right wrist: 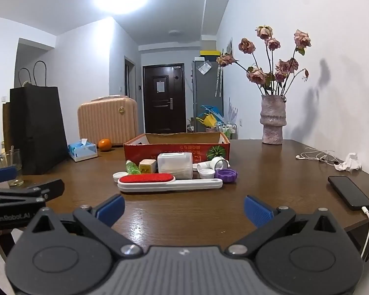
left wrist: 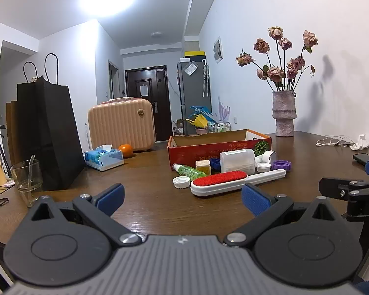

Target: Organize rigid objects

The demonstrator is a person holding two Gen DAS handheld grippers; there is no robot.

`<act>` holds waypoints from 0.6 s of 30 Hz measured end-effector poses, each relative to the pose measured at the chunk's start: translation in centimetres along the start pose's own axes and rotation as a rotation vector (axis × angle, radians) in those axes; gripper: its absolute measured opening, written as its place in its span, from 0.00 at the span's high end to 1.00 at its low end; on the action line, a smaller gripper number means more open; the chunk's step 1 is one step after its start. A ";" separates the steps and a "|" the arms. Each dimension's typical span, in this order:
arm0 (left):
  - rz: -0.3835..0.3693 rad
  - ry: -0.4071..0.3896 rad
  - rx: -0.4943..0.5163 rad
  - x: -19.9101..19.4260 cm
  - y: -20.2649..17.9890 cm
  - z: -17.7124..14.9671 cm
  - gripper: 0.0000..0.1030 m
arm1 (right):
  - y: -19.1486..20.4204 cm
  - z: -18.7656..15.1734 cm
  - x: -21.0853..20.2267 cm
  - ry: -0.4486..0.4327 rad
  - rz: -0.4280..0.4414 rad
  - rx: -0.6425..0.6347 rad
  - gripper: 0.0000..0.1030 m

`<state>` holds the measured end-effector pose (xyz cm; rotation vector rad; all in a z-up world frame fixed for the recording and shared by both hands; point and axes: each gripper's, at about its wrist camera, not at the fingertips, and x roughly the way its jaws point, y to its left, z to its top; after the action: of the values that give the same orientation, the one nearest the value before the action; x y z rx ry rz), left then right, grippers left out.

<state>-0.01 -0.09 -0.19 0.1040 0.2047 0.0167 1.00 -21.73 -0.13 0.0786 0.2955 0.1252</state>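
White walls back a dark wooden bench (right wrist: 270,172). Near its middle, before one red cardboard box (right wrist: 176,145), lie one green bottle (right wrist: 132,167), one cube (right wrist: 147,166), one white lint brush (right wrist: 169,183) with a red pad, two white caps (right wrist: 207,172) and one purple lid (right wrist: 225,175). Left tool (left wrist: 183,198) and right tool (right wrist: 184,206) hang spread apart, holding nothing, over the near edge.
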 end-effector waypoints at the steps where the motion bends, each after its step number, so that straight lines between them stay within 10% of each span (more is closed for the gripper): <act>1: -0.001 0.000 0.000 0.0 0.0 0.0 0.00 | 0.0 0.1 0.1 0.005 -0.003 0.002 0.00; 18: 0.003 0.002 0.000 0.2 0.0 0.0 0.00 | -0.1 0.3 0.1 0.007 -0.005 -0.004 0.00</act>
<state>0.19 -0.10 -0.21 0.1040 0.2069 0.0202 1.21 -21.83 0.07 0.0730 0.3021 0.1210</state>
